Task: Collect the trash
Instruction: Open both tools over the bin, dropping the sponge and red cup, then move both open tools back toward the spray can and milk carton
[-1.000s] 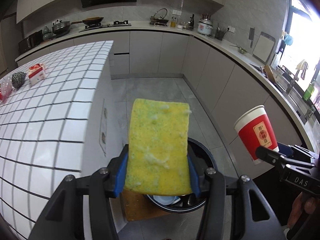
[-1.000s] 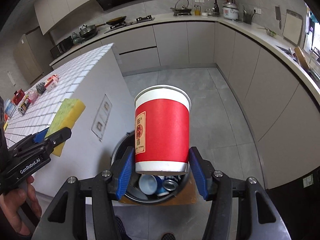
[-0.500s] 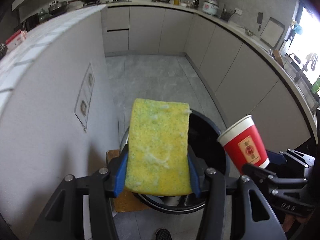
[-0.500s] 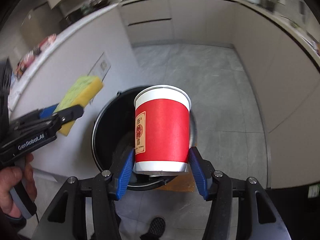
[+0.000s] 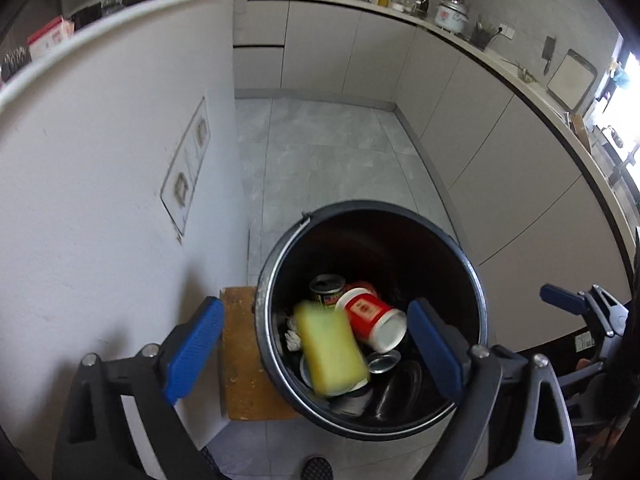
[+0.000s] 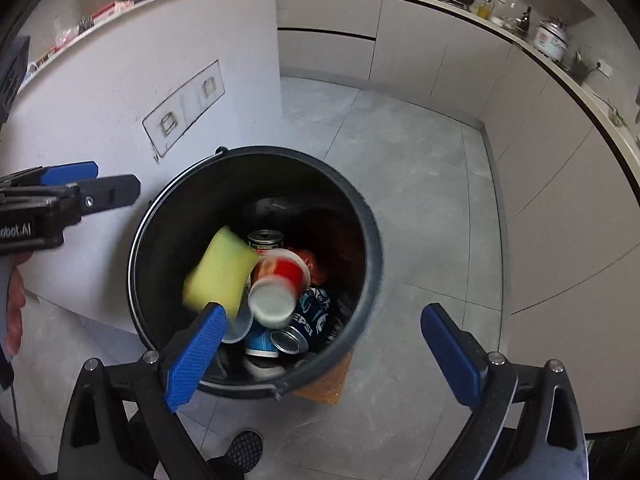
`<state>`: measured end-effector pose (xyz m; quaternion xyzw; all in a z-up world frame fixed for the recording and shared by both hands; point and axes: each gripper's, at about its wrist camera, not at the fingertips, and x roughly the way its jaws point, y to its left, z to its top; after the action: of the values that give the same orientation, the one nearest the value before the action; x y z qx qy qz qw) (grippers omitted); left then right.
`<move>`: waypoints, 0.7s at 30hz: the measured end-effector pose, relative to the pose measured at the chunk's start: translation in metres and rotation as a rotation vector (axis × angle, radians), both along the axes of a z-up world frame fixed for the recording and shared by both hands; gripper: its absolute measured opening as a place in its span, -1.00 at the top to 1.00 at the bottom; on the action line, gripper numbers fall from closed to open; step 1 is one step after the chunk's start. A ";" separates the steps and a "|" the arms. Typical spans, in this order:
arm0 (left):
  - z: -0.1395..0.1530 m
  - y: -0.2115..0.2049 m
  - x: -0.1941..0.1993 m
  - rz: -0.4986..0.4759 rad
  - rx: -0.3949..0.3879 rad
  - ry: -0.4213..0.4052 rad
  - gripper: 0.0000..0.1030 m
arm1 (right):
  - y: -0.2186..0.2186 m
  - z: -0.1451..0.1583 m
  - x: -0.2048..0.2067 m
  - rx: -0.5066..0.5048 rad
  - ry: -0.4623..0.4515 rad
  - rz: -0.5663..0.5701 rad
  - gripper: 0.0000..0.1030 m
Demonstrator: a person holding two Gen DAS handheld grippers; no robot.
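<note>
- White kitchen island wall (image 5: 100, 200): stands just left of the bin; its recessed socket panel (image 6: 184, 110) faces the floor area.
- Round black plastic trash bin (image 5: 474, 280): stands on the grey tile floor, on a brown wooden board (image 5: 240, 360) at the foot of the island. It holds several drink cans.
- Left gripper (image 5: 312, 348): blue-padded fingers spread wide, holding nothing, positioned over the bin's near rim.
- Right gripper (image 6: 320, 344): fingers likewise spread wide and empty, above the bin's near rim.
- Yellow rectangular sponge (image 5: 330, 348): motion-blurred, inside the bin opening at its left side, overlapping the cup.
- Red paper cup with white rim (image 5: 370, 318): lies on its side inside the bin, beside the sponge.
- View differences: only the right wrist view shows a blue Pepsi can (image 6: 310, 314); only the left wrist view shows the board's full length.
</note>
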<state>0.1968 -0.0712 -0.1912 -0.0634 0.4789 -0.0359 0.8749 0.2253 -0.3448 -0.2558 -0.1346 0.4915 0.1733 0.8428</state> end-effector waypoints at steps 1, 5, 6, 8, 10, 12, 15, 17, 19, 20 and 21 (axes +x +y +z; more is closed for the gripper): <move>0.004 -0.002 -0.003 -0.004 0.007 -0.009 -0.82 | -0.004 0.002 -0.001 0.004 -0.005 -0.011 -0.93; 0.012 -0.001 -0.004 0.003 0.011 -0.020 -0.82 | -0.018 0.012 -0.006 0.016 -0.001 -0.048 -0.93; 0.014 -0.002 -0.006 0.000 0.014 -0.022 -0.82 | -0.020 0.014 -0.007 0.020 -0.002 -0.051 -0.93; 0.017 -0.002 -0.006 -0.005 0.020 -0.028 -0.82 | -0.022 0.020 -0.009 0.015 -0.009 -0.057 -0.93; 0.023 0.000 -0.007 -0.005 0.018 -0.036 -0.82 | -0.025 0.024 -0.011 0.017 -0.010 -0.061 -0.93; 0.027 0.006 -0.004 -0.001 0.016 -0.040 -0.82 | -0.025 0.028 -0.013 0.012 -0.011 -0.073 -0.93; 0.041 0.011 -0.006 0.004 0.016 -0.051 -0.82 | -0.026 0.039 -0.015 0.035 -0.011 -0.098 -0.93; 0.055 0.015 -0.010 0.007 0.010 -0.064 -0.83 | -0.026 0.049 -0.017 0.036 -0.022 -0.111 -0.93; 0.068 0.021 -0.015 0.018 0.012 -0.080 -0.83 | -0.024 0.064 -0.020 0.055 -0.038 -0.121 -0.93; 0.075 0.025 -0.016 0.023 0.010 -0.085 -0.83 | -0.021 0.073 -0.022 0.065 -0.049 -0.130 -0.93; 0.082 0.030 -0.018 0.030 0.004 -0.090 -0.83 | -0.017 0.081 -0.023 0.080 -0.055 -0.130 -0.93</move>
<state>0.1791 -0.0415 -0.1091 -0.0673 0.4381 -0.0244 0.8961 0.2023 -0.3617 -0.1744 -0.0733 0.4685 0.1338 0.8702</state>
